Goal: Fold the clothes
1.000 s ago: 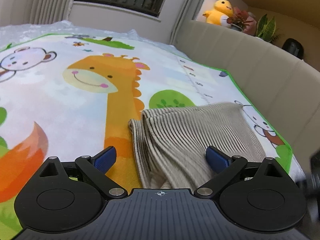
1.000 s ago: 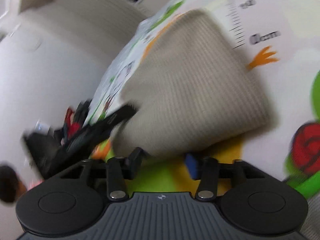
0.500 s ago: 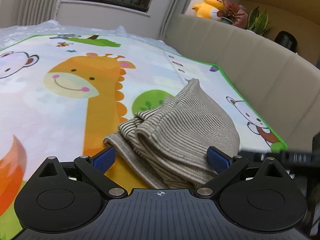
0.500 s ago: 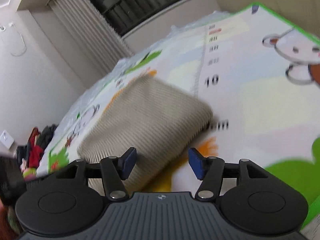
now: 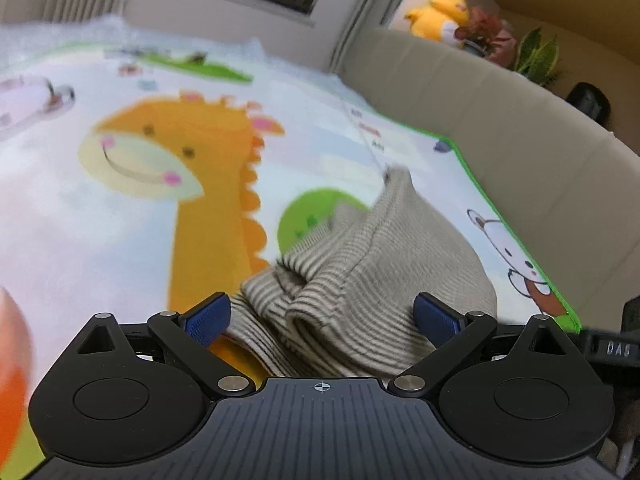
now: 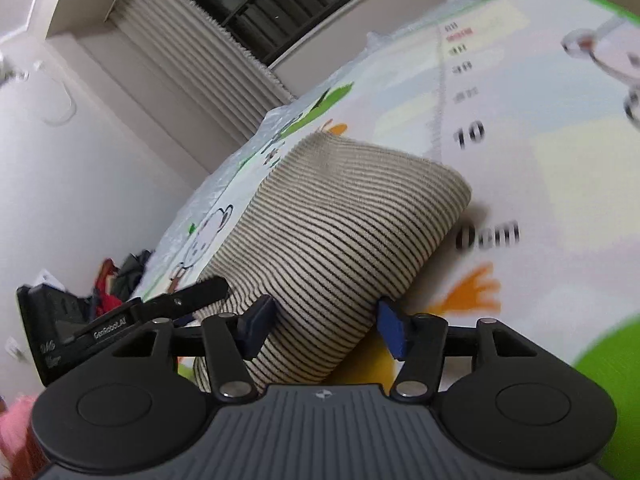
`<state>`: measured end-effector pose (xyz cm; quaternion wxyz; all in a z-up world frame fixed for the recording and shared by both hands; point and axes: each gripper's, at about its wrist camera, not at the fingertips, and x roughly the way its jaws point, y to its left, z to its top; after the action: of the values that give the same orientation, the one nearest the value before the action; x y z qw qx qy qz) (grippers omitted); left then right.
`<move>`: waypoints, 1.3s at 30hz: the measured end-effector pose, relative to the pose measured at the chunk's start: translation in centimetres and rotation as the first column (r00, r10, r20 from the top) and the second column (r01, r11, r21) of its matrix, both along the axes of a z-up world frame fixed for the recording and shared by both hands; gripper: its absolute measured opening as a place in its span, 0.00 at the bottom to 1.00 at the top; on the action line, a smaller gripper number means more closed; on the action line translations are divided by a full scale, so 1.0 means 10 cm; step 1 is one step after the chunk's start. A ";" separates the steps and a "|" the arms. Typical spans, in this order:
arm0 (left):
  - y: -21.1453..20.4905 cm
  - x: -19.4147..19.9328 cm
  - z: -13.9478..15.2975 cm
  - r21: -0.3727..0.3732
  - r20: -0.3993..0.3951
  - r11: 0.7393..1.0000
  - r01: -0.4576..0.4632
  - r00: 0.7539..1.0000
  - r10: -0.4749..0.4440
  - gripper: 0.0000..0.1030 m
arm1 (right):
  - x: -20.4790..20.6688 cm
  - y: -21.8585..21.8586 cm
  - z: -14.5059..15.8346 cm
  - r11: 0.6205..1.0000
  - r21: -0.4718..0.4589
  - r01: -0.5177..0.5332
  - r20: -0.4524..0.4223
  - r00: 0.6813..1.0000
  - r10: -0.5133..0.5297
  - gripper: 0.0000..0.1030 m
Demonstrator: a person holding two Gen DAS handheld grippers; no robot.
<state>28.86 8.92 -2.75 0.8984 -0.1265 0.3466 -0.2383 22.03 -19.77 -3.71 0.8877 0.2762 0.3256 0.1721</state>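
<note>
The left claw (image 5: 322, 318) hangs wide open over the bunched striped garment (image 5: 360, 280), blue pads clear of the cloth on either side. It lies rumpled on the giraffe play mat (image 5: 180, 200), near the beige padded wall (image 5: 520, 120). A yellow plush duck (image 5: 440, 12) sits up on the ledge.

We look low and close from each wrist, from opposite sides, sharing the striped garment (image 5: 384, 276) on the play mat (image 5: 120, 220).
</note>
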 end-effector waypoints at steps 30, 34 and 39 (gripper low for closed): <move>-0.27 -0.08 -0.06 0.030 -0.026 0.999 -0.012 1.000 0.012 0.98 | -0.08 0.17 0.00 0.956 -0.251 -0.154 0.056 0.983 0.173 0.75; -0.33 -0.16 -0.05 0.022 -0.033 1.000 0.007 0.999 -0.006 0.98 | -0.07 0.13 0.01 0.962 -0.227 -0.151 0.059 0.984 0.169 0.68; -0.43 -0.31 0.00 0.052 -0.049 0.995 0.090 0.995 -0.087 0.98 | 0.07 0.03 0.17 0.947 -0.317 -0.061 0.111 0.989 0.101 0.67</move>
<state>25.72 4.66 -2.74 0.8818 -0.0920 0.3789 -0.2654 22.75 -19.45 -2.03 0.9311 0.1072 0.3033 0.1719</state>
